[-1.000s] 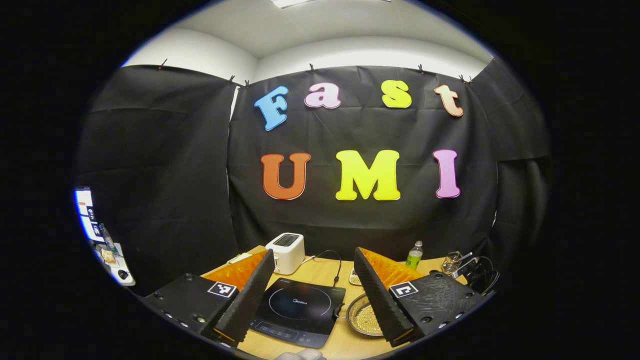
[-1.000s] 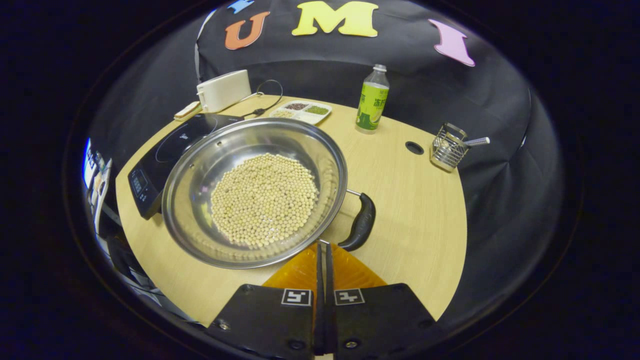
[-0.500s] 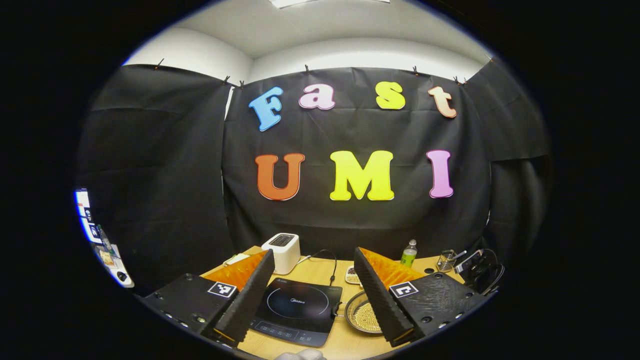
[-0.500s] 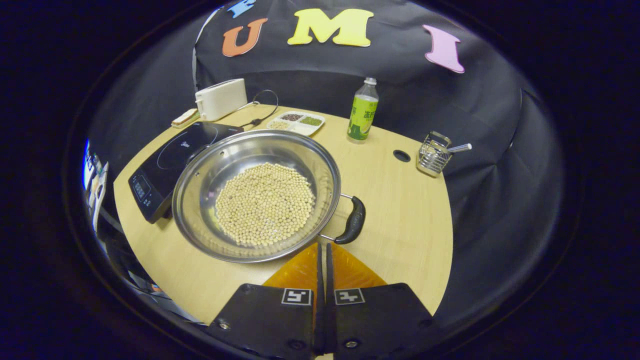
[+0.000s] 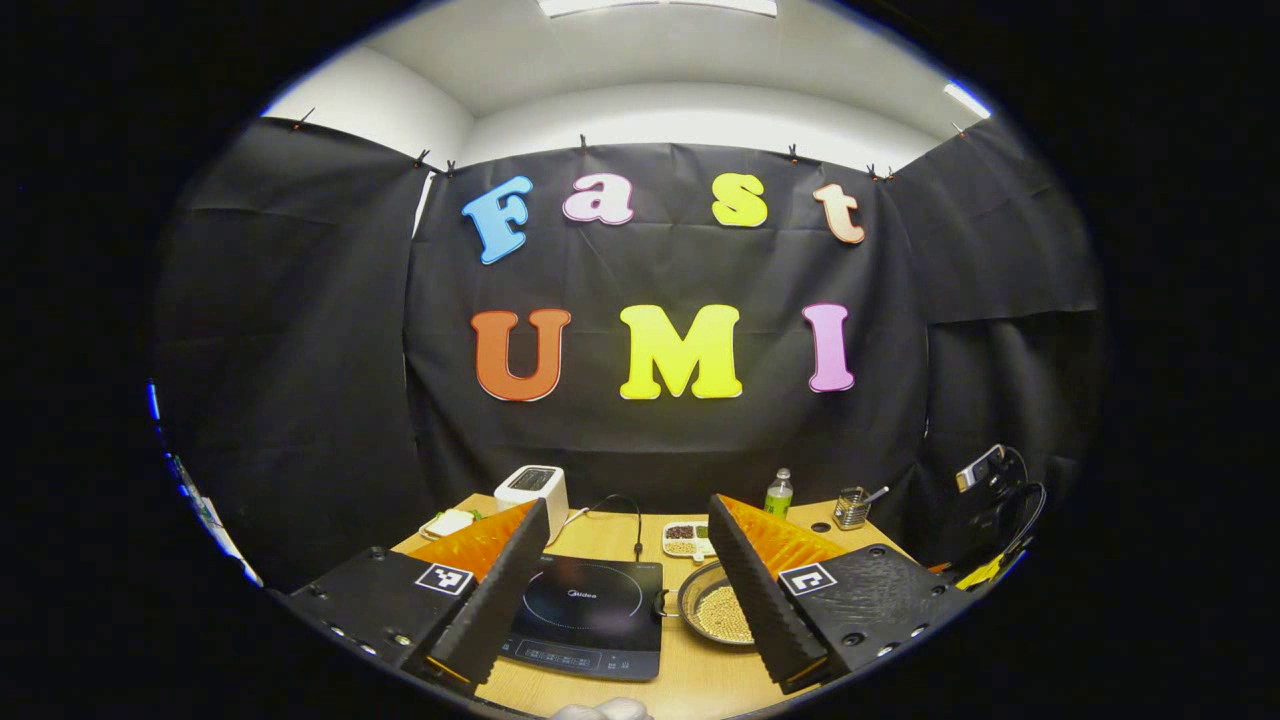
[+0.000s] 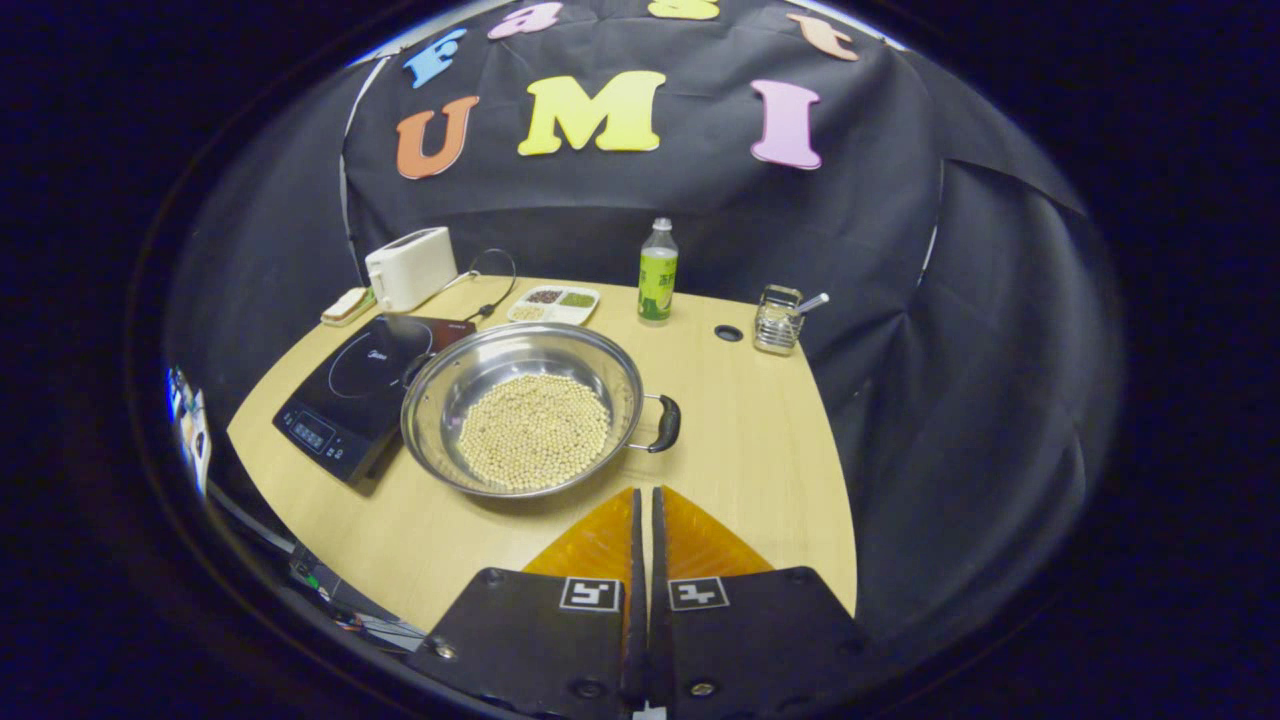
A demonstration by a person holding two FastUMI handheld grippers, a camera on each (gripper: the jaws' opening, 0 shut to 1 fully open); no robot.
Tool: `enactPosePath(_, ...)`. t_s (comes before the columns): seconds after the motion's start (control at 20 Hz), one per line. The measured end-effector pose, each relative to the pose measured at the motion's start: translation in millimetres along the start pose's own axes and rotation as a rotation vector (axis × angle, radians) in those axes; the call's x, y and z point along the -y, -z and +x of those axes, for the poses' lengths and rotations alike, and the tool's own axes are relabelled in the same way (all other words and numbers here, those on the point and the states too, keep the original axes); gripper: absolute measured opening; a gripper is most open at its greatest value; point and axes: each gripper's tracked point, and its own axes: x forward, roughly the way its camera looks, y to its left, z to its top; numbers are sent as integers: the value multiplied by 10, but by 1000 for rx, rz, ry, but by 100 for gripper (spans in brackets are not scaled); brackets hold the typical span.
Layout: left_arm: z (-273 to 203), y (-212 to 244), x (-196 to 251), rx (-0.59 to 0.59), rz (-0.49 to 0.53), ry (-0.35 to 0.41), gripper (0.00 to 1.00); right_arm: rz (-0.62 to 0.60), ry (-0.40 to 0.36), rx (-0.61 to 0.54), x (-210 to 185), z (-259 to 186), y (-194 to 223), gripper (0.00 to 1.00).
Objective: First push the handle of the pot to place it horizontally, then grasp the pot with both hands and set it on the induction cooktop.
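Right tongs (image 6: 643,510) farther from pot (image 6: 525,420)

Silver pot (image 6: 520,385) holds pale beige beans (image 6: 533,432); its handle (image 6: 664,424) is black. Black induction cooktop (image 6: 365,385), white toaster (image 6: 410,268), green-labelled bottle (image 6: 656,272), light wood-grain desk (image 6: 760,470), orange-and-black fingers (image 5: 500,590).

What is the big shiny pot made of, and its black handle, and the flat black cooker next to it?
The pot looks like polished steel: silvery and mirror-bright, with reflections on its inner wall. Its handle seems to be black plastic with a dull sheen, held on by thin metal wire. The induction cooktop appears to have a smooth, glossy black glass top, though it could be another glossy material.
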Motion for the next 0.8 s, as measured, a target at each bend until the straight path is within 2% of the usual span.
enactPosePath(0.1, -76, 73, -14, -7, -1, 29, 95, 20, 14, 22, -22, -204, 61, 10)
enactPosePath(0.15, -93, 120, -23, -14, 2, 39, 95, 29, 14, 32, -48, -284, 93, 19)
enactPosePath(0.2, -105, 181, -57, -25, 5, 38, 95, 34, 12, 34, -82, -339, 143, 21)
enactPosePath(0.25, -118, 273, -58, -44, 0, 45, 95, 34, 6, 33, -114, -384, 190, 33)
enactPosePath(0.3, -114, 354, -35, -62, -12, 55, 95, 37, 3, 32, -136, -417, 228, 40)
enactPosePath(0.35, -92, 446, -10, -81, -25, 64, 95, 39, 0, 31, -160, -424, 268, 56)
enactPosePath(0.4, -66, 538, 22, -101, -33, 71, 95, 43, -7, 31, -183, -424, 295, 63)
enactPosePath(0.45, -40, 650, 6, -120, -33, 69, 95, 51, -11, 28, -206, -400, 318, 75)
enactPosePath(0.55, 73, 908, 65, -170, -28, 70, 95, 74, -27, 25, -237, -291, 347, 82)
enactPosePath(0.8, 544, 1589, 265, -286, -33, 84, 95, 128, -54, -10, -154, 205, 259, 82)
